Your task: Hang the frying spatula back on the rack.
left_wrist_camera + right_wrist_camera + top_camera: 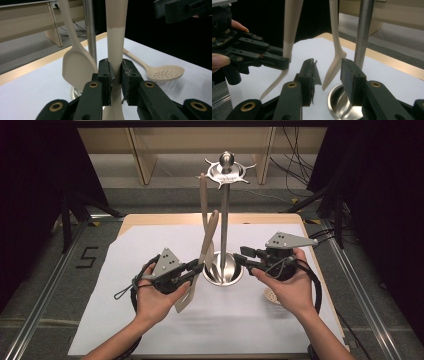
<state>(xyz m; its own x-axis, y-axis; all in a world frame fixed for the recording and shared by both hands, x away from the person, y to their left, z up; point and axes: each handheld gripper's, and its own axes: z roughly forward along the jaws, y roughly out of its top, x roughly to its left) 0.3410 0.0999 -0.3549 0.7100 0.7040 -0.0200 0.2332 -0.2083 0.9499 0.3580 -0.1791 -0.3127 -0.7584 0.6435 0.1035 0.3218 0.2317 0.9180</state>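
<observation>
My left tool (196, 268) clamps the spatula (115, 50) handle at frame centre, beside the stand (223, 267). My right tool (240, 255) gapes wide, gripping nothing, a hanging spoon (334, 62) between its jaws.

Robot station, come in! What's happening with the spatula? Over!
Left gripper shut on spatula handle. Right gripper open, holding nothing. Second spatula hanging on steel stand close by.

The tall steel utensil stand (223, 265) rises at the table's (135, 220) middle; a beige spatula (206, 207) hangs at its left, apparently clear of the base. A beige slotted spoon (160, 71) lies on the white sheet (125, 270) to its right.
</observation>
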